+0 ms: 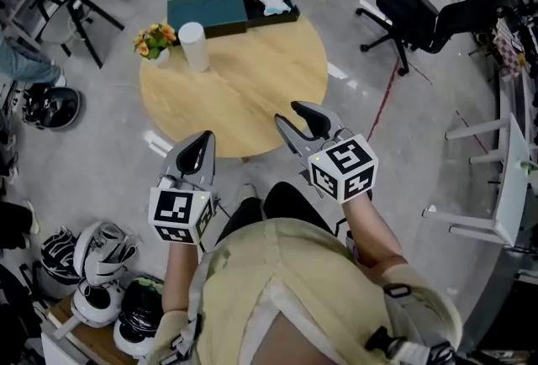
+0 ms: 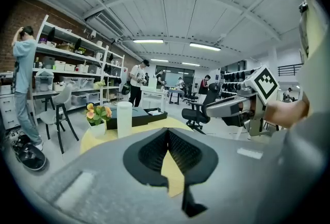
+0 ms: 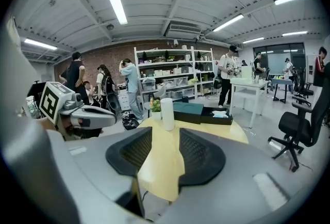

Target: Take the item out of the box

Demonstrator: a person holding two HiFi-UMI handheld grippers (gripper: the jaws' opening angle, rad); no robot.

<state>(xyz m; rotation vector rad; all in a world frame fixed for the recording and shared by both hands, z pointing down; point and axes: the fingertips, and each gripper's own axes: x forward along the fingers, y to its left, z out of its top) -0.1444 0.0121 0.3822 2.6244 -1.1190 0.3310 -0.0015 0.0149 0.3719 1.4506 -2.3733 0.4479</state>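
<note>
A dark green box (image 1: 271,6) lies open at the far edge of the round wooden table (image 1: 244,94), its lid (image 1: 206,12) beside it on the left. A pale crumpled item (image 1: 273,2) lies inside the box; the right gripper view shows the item (image 3: 220,113) too. Both grippers hover over the table's near edge, far from the box. My left gripper (image 1: 202,143) is shut with nothing in it, its pads meeting at the tip (image 2: 166,132). My right gripper (image 1: 290,115) is open, a clear gap between its pads (image 3: 165,138) showing only the tabletop.
A white cylinder (image 1: 194,46) and a small pot of orange flowers (image 1: 154,41) stand on the table's left side. A black office chair (image 1: 408,14) is at the right, a white desk (image 1: 508,187) further right, helmets (image 1: 97,258) on the floor at the left. People stand by shelves (image 3: 165,73).
</note>
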